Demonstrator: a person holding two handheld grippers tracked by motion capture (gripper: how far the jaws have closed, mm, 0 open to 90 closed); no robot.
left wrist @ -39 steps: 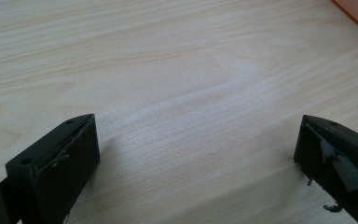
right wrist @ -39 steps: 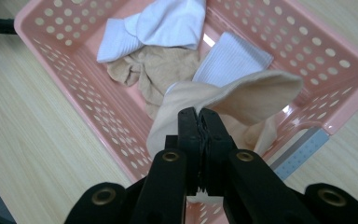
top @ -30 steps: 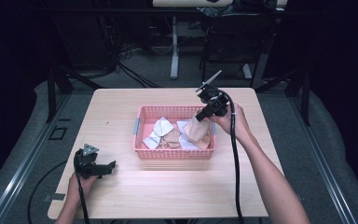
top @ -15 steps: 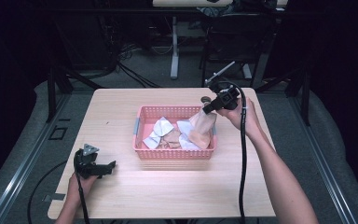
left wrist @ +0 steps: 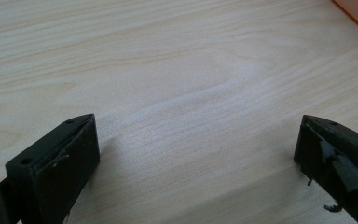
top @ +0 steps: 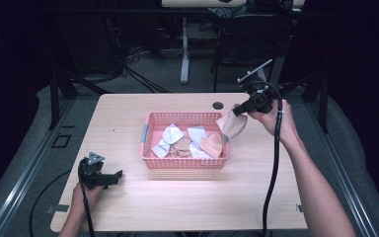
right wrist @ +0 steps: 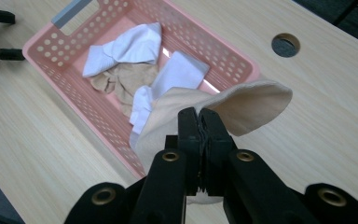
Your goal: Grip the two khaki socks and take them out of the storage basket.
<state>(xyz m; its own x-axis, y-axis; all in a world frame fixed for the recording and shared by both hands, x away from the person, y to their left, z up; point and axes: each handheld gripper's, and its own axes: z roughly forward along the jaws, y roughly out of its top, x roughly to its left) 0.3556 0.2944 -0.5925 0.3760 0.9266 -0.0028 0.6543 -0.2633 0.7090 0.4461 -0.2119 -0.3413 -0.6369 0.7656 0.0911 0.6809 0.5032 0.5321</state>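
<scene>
A pink perforated basket stands mid-table holding white and beige socks. My right gripper hangs above the basket's right end, shut on a beige sock that dangles over the rim. My left gripper rests on the table at the front left, its jaws open wide over bare wood with nothing between them.
A round cable hole sits in the tabletop behind the basket. The light wooden table has free room in front of and to the right of the basket. Chairs and stands are in the dark beyond the far edge.
My right gripper has risen and moved right with the beige sock, pulling it from inside the basket up past its right rim. The left gripper has stayed put.
</scene>
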